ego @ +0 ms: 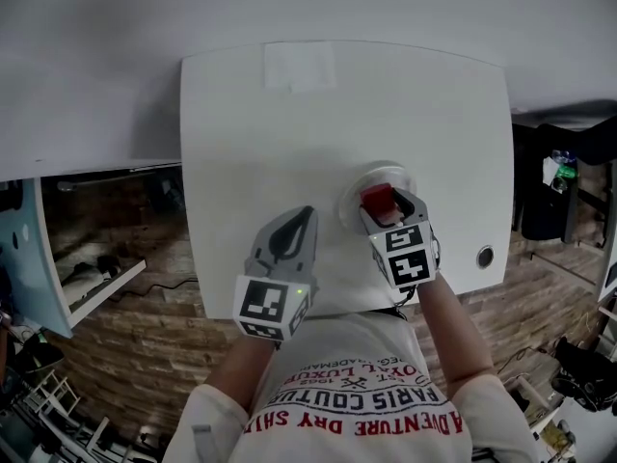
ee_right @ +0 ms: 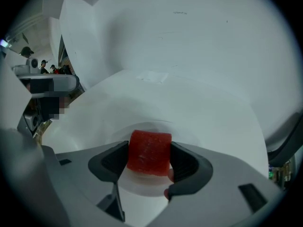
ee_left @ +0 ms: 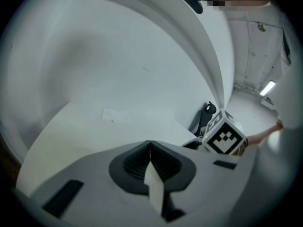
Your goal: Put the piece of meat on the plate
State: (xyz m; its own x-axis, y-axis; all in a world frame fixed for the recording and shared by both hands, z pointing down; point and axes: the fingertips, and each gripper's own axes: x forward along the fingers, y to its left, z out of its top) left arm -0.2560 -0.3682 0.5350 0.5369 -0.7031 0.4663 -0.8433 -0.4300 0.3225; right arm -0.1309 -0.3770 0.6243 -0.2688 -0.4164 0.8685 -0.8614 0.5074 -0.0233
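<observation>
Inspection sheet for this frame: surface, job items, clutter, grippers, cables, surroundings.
Surface: white table.
Job's things: red piece of meat held over the white plate; contact with the plate cannot be told.
Clutter: pale paper patch near the far edge; round grommet at the right.
Grippers: right gripper fingers shut on the meat; left gripper shut, empty, left of the plate.
Cables: dark cable on the floor, left.
Surroundings: wooden floor.
</observation>
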